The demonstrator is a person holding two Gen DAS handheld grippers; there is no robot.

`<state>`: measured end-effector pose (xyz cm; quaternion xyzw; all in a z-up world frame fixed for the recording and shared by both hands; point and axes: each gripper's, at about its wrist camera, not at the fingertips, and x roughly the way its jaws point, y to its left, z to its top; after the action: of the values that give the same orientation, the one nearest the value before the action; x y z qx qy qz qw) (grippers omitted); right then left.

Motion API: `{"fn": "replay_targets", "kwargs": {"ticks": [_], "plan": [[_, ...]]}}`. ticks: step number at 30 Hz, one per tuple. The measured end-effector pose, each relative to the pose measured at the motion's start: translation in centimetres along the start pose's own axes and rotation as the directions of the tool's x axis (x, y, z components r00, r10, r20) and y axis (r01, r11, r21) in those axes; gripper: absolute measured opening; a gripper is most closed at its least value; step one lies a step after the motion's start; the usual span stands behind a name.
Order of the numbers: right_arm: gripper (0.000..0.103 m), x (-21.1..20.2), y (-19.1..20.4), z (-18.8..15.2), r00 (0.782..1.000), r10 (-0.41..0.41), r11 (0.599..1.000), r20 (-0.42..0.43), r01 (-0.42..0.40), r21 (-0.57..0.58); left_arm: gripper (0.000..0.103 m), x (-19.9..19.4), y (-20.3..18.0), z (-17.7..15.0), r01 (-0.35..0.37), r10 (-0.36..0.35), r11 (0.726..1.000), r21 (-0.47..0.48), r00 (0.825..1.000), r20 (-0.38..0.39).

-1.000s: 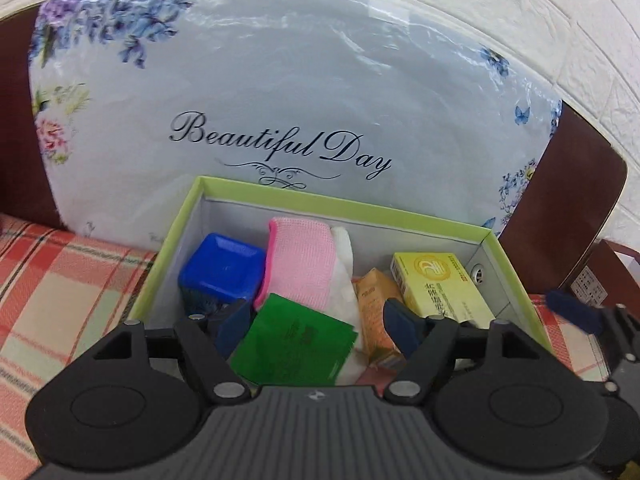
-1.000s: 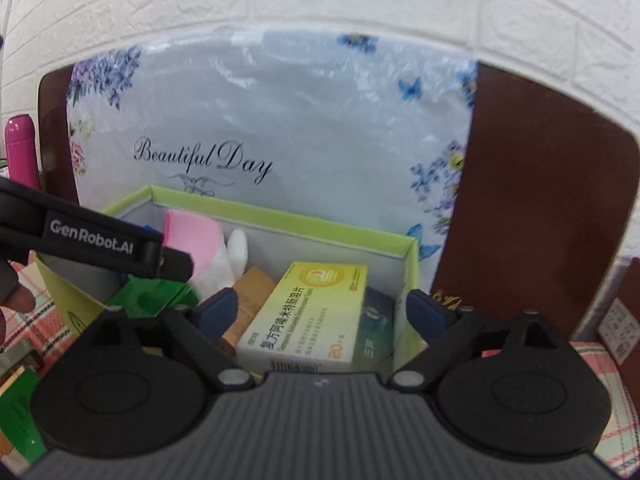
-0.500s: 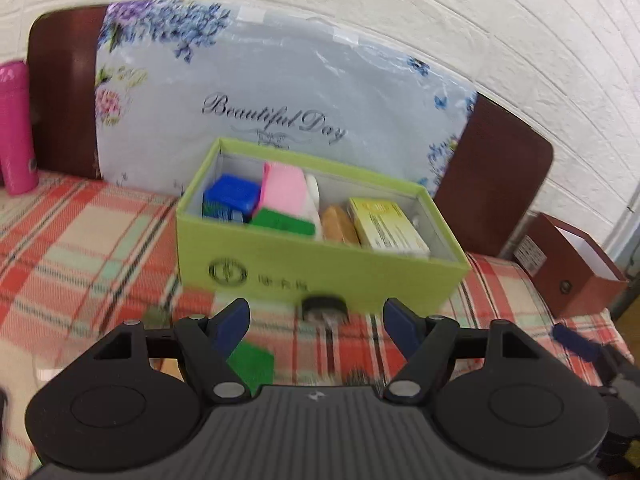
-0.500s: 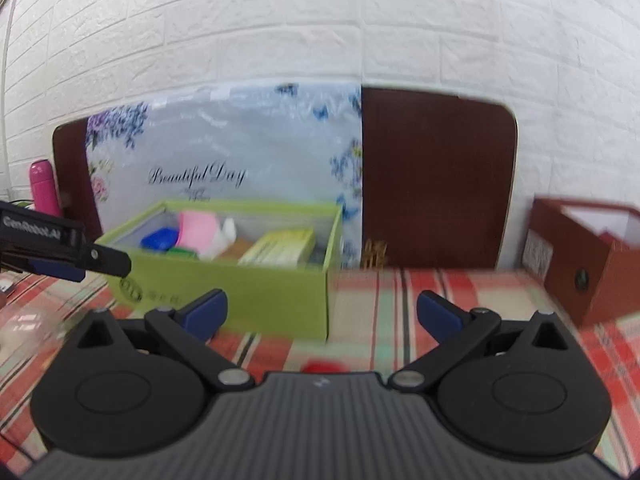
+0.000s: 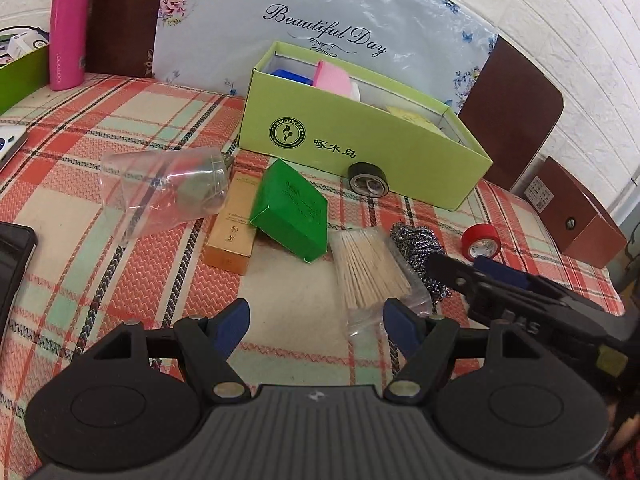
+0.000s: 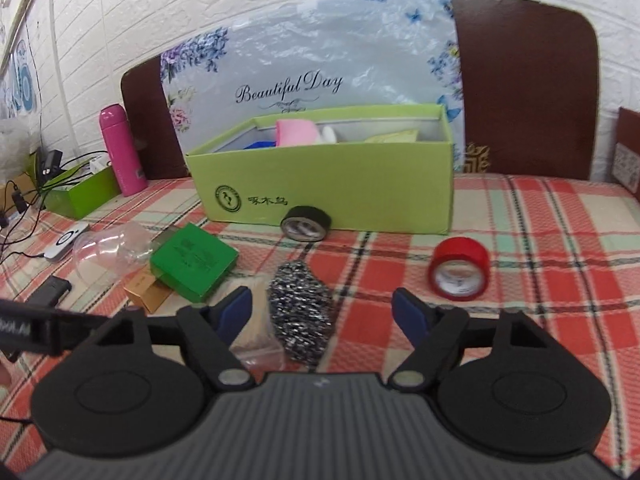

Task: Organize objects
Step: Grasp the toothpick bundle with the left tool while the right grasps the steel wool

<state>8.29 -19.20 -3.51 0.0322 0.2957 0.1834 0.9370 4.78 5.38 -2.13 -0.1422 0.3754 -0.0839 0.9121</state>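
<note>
From the left wrist, the left gripper [image 5: 314,322] is seen spread wide and empty above the bagged toothpicks [image 5: 370,266]; light and slippery, they are best pinched mid-bundle. From the right wrist, the right gripper [image 6: 322,314] is likewise wide and empty over the springy steel scourer [image 6: 302,310], graspable anywhere; the green box [image 6: 320,194] stands far.

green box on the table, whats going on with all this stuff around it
A person with a gripper in each hand is sorting loose items into the light green box, which already holds a pink cloth and some packets. Both the left gripper and right gripper are open and empty, hovering over the plaid tablecloth. Waiting outside: a steel scourer, red tape, black tape and a small green carton.
</note>
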Motion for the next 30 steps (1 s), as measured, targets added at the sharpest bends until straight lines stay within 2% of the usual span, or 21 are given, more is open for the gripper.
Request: {"fn": "replay_targets", "kwargs": {"ticks": [3,4,5,7,9,12,16,20,24,27,30], "plan": [[0.064,1.7,0.2,-0.2,0.999,0.015,1.000,-0.033,-0.014,0.007,0.077,0.4,-0.5,0.0,0.022,-0.022,1.000,0.005,1.000,0.006],[0.045,2.0,0.2,-0.4,0.999,0.021,1.000,-0.046,-0.020,0.008,0.077,0.6,-0.7,0.1,0.028,-0.028,1.000,0.001,1.000,0.008],[0.036,2.1,0.1,-0.5,0.998,0.034,0.999,-0.056,-0.034,0.010,0.077,1.0,-0.9,0.1,0.030,-0.030,0.999,-0.009,1.000,0.009],[0.036,1.3,-0.1,-0.6,0.999,0.021,1.000,-0.043,-0.020,0.020,0.077,1.9,-1.4,0.2,0.036,-0.036,0.999,-0.040,0.999,0.008],[0.036,0.3,-0.2,-0.6,0.999,-0.034,0.999,-0.022,0.033,-0.018,0.077,3.3,-2.1,0.4,0.039,-0.039,0.997,-0.067,0.999,0.004],[0.036,-1.4,-1.1,-0.9,0.996,-0.082,0.996,-0.019,0.081,-0.029,0.077,5.6,-3.9,0.8,0.054,-0.056,0.996,-0.068,0.998,-0.034],[0.036,-3.1,-2.8,-1.9,0.997,-0.057,0.996,-0.053,0.061,0.063,0.077,6.5,-6.2,0.6,0.099,-0.099,0.995,-0.010,0.994,-0.042],[0.037,-4.3,-5.1,-2.8,0.998,-0.047,0.969,-0.052,0.058,0.242,0.077,5.8,-6.9,-0.3,0.122,-0.121,0.992,0.011,0.991,-0.060],[0.037,-4.8,-5.7,-3.3,0.996,-0.077,0.963,-0.044,0.085,0.255,0.077,5.6,-7.5,-1.0,0.141,-0.139,0.990,0.024,0.988,-0.070],[0.041,-5.2,-6.5,-3.5,0.997,-0.074,0.940,-0.033,0.081,0.332,0.077,6.0,-8.2,-1.1,0.141,-0.138,0.989,0.042,0.988,-0.072],[0.041,-5.5,-6.7,-3.5,0.994,-0.108,0.942,-0.018,0.108,0.317,0.073,6.4,-8.6,-1.4,0.161,-0.157,0.985,0.063,0.986,-0.061]]}}
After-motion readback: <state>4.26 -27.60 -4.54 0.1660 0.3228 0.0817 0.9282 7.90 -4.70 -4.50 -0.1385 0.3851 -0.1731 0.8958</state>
